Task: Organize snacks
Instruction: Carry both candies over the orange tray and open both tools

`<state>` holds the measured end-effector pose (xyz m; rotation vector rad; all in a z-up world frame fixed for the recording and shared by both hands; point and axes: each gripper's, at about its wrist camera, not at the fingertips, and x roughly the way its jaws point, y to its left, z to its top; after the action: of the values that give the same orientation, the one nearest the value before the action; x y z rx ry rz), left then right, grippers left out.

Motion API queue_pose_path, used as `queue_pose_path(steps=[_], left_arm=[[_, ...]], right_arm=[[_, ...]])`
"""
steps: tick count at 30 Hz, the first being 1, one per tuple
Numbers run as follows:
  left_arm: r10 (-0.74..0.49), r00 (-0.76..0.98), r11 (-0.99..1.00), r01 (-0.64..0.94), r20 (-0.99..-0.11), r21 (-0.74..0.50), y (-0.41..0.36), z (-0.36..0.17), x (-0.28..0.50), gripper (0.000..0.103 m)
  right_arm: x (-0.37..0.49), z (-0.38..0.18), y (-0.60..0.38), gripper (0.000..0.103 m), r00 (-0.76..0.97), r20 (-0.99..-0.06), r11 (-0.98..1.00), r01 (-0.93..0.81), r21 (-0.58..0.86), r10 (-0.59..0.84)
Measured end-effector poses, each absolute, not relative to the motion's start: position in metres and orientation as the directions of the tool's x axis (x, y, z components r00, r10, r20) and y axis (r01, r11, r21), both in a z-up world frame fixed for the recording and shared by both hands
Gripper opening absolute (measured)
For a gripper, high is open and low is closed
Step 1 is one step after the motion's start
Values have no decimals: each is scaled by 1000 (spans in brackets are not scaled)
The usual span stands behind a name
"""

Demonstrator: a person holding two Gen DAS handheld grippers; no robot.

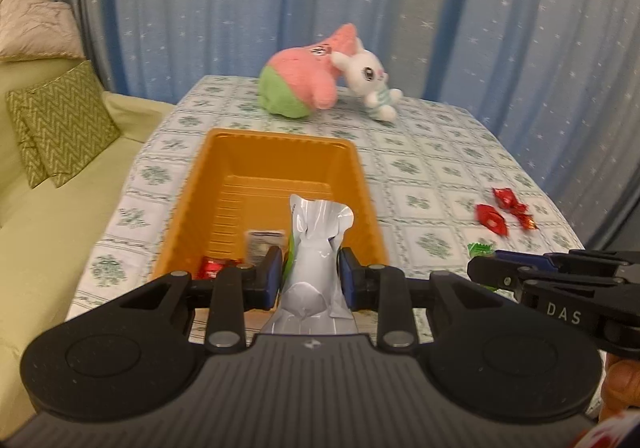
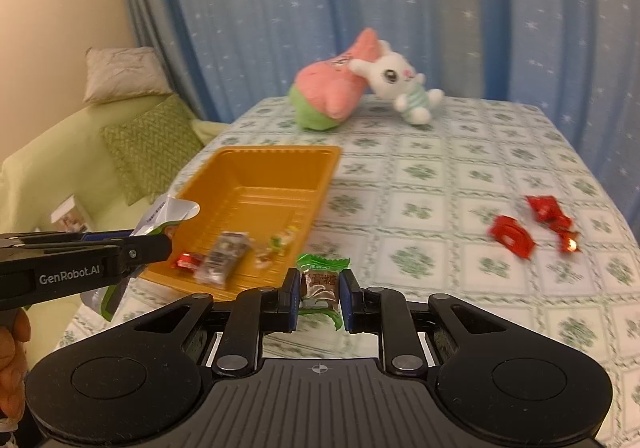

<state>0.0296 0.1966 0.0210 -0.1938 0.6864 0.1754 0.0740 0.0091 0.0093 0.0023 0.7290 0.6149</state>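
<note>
An orange tray [image 1: 362, 183] [image 2: 320, 183] sits on the patterned tablecloth, holding a red candy [image 1: 212, 267] [image 2: 188, 260], a clear packet [image 2: 224, 258] and small sweets [image 2: 276, 246]. My left gripper [image 1: 309, 276] [image 2: 160, 244] is shut on a silver-and-green snack pouch [image 1: 316, 248] [image 2: 168, 212], held over the tray's near end. My right gripper [image 2: 320, 294] [image 1: 480, 268] is shut on a green-wrapped candy [image 2: 322, 280] [image 1: 480, 249] just right of the tray. Three red candies [image 1: 504, 209] [image 2: 532, 226] lie on the cloth to the right.
A pink-and-green plush [image 1: 298, 83] [image 2: 332, 93] and a white bunny plush [image 1: 370, 81] [image 2: 402, 83] lie at the table's far edge. A green sofa with cushions [image 1: 60, 127] [image 2: 152, 151] stands left of the table. Blue curtains hang behind.
</note>
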Motion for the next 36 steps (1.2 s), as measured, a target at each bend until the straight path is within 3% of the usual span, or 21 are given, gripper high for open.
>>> queue_pose_path(steps=[36], left_arm=[[99, 705, 967, -235, -702, -99, 274, -30, 113, 28]], right_arm=[[153, -28, 99, 21, 498, -673, 787, -579, 211, 547]])
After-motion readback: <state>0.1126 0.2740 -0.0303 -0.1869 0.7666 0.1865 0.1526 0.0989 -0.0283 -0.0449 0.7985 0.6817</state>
